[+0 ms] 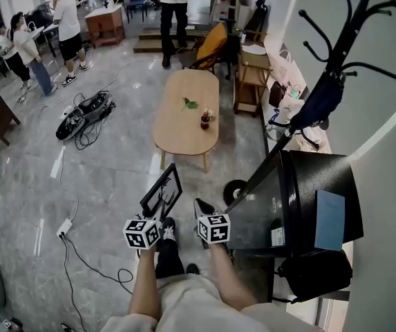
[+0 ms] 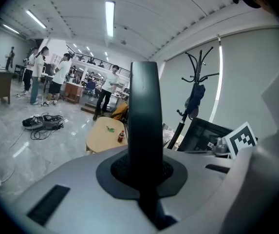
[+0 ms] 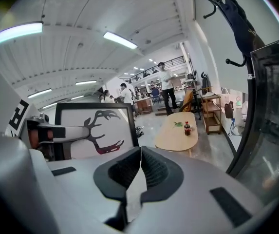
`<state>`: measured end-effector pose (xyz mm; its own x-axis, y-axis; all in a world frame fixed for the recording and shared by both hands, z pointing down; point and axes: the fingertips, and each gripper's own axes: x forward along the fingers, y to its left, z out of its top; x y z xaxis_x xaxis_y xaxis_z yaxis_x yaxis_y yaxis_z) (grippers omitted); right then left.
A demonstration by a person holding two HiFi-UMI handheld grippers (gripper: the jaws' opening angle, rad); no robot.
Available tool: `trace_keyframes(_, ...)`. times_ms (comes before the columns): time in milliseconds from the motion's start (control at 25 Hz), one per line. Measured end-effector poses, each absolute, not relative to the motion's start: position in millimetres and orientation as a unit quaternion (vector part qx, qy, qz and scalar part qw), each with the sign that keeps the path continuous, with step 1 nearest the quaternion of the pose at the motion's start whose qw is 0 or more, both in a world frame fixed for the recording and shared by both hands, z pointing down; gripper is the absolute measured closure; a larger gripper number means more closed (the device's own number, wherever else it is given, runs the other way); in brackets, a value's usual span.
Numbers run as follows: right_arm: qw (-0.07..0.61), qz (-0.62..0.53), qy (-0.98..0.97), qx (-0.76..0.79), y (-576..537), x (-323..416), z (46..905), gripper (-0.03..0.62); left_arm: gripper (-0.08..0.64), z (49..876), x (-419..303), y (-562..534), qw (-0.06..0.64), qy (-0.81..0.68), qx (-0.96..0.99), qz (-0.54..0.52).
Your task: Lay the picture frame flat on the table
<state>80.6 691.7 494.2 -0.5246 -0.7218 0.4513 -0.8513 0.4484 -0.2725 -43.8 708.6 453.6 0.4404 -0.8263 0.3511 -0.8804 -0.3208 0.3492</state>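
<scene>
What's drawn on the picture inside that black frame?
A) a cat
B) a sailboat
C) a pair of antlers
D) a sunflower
C: in the right gripper view the picture frame faces the camera, and its white sheet shows dark branching antlers.

I hold both forearms (image 1: 227,282) out ahead of me, side by side; each gripper tips a little below level; my left gripper (image 1: 153,216) has its jaws clamped on the edge of the picture frame (image 1: 162,192), which stands upright; my right gripper (image 1: 203,209) sits just beside it, jaws pressed together with nothing between them.
</scene>
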Motion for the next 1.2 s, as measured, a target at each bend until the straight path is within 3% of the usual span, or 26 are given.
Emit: trace_keyframes(1200,0.129,0.285,-0.813,0.491,405.6,-6.3,498.6,0.557,0.532,444.7,-131.3,395.7,0.261,-0.466,0.843,0.062)
